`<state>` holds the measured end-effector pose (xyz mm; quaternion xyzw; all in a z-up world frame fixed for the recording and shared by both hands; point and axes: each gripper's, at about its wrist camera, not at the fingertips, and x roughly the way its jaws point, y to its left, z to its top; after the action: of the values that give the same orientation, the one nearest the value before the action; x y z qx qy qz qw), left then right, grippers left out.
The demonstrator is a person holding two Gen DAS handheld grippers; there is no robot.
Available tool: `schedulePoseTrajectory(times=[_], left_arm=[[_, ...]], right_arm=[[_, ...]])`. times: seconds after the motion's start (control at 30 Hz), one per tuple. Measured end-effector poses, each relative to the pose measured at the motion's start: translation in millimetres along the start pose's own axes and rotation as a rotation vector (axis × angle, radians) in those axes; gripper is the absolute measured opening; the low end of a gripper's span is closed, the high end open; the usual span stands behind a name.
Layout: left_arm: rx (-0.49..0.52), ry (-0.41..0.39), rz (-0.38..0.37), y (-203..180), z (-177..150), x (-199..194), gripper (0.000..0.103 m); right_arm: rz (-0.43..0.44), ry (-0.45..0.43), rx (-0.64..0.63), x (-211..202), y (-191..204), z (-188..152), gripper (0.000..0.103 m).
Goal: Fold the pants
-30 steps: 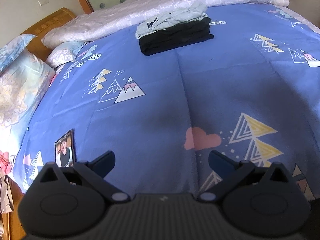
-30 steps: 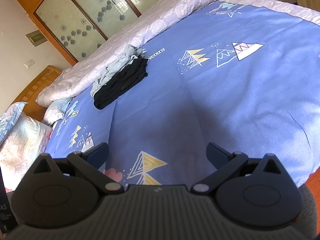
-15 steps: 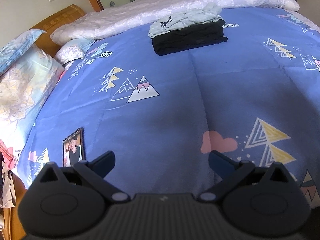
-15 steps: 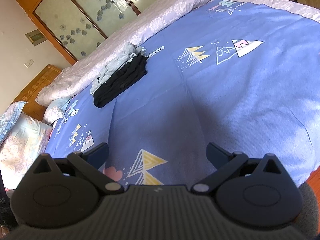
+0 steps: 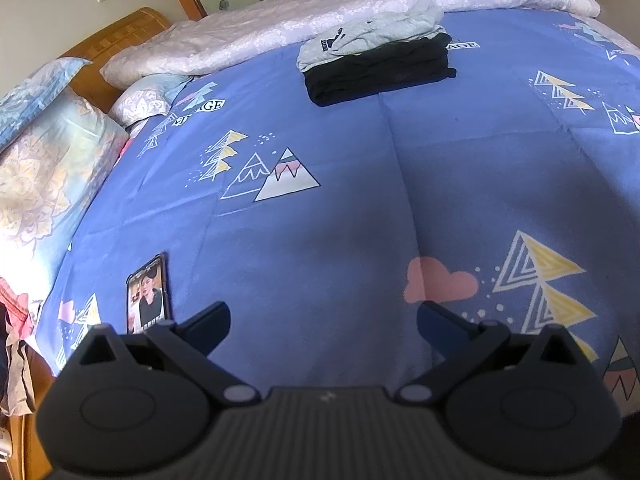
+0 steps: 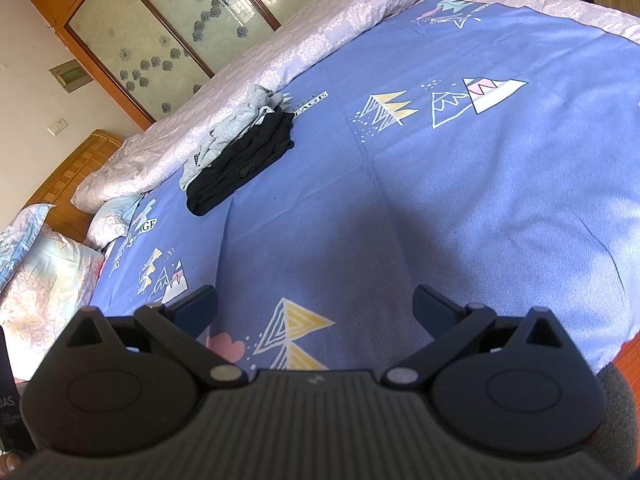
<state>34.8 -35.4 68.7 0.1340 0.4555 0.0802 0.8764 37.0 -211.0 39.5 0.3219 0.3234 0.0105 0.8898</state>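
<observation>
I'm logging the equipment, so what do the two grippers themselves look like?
The left gripper and the right gripper look identical: matte black ribbed body, two round side housings with triangular cutouts, silver pivot pins, angled dark fingers. No cables, hands or sleeves show.

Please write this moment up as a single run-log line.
left gripper: open, empty | right gripper: open, empty | black pants: folded, far side of bed | grey garment: on top | phone: on sheet

Bed (image 5: 340,208) w/ blue mountain-print cover fills the room. Wooden headboard (image 5: 116,46) at 10 o'clock, floral pillows (image 5: 44,168) beside it. Pale lilac quilt (image 5: 360,8) rolled along far edge, 12 o'clock. Behind: wood-framed frosted glass panels (image 6: 172,28) w/ flower pattern, cream wall (image 6: 28,92), switch plate (image 6: 57,126). Daylight bright.
</observation>
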Motion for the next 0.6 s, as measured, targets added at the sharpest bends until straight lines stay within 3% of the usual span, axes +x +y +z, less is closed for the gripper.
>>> schedulePoseTrajectory(times=[0.6], left_arm=[[0.009, -0.036, -0.031, -3.1, 1.3, -8.2, 0.103]], right_arm=[[-0.002, 0.002, 0.003, 0.6, -1.5, -0.5, 0.103]])
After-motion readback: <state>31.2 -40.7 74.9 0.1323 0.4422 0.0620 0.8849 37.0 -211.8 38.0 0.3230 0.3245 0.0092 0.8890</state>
